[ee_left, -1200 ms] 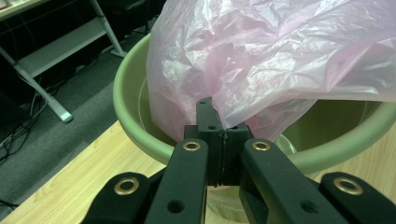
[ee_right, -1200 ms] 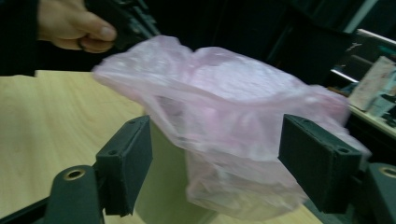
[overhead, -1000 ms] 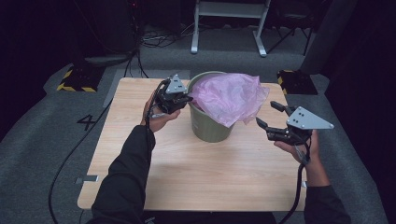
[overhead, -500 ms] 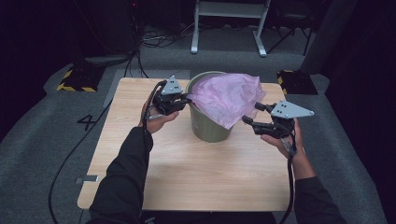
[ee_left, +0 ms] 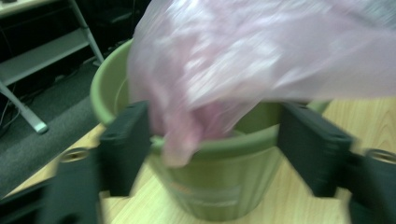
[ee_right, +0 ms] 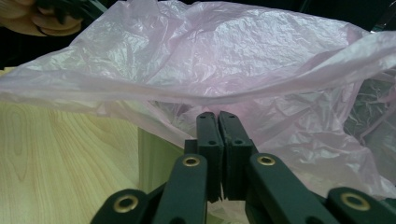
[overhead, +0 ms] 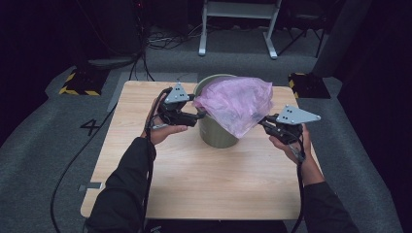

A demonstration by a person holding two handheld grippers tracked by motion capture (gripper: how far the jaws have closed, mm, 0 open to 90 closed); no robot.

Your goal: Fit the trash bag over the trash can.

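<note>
One pink bag (overhead: pixel 236 103) lies crumpled over the mouth of a green bucket (overhead: pixel 218 133), most of it slumped toward the right gripper's side, where a loose flap hangs down past the rim. The right gripper (overhead: pixel 266 124) sits at that flap, pointing inward at the bucket; its jaws have just been closing and now stand together, and in the right gripper view (ee_right: pixel 217 116) the tips meet at the bag's lower edge, though whether film is really caught between them is hard to tell. The left gripper (overhead: pixel 198 115) is at the opposite rim, just beside the bucket wall; its jaws have just been opening and stand wide apart, and in the left gripper view (ee_left: pixel 219 140) they straddle the rim with a hanging fold of bag between them, not pressed. Bag and bucket thus lie between the two grippers, straight ahead of each. The coming move likely means drawing the flap outward and down on the right side, so the right hand is the nearer one to the slack. Both stand on a wooden table (overhead: pixel 209 189).
</note>
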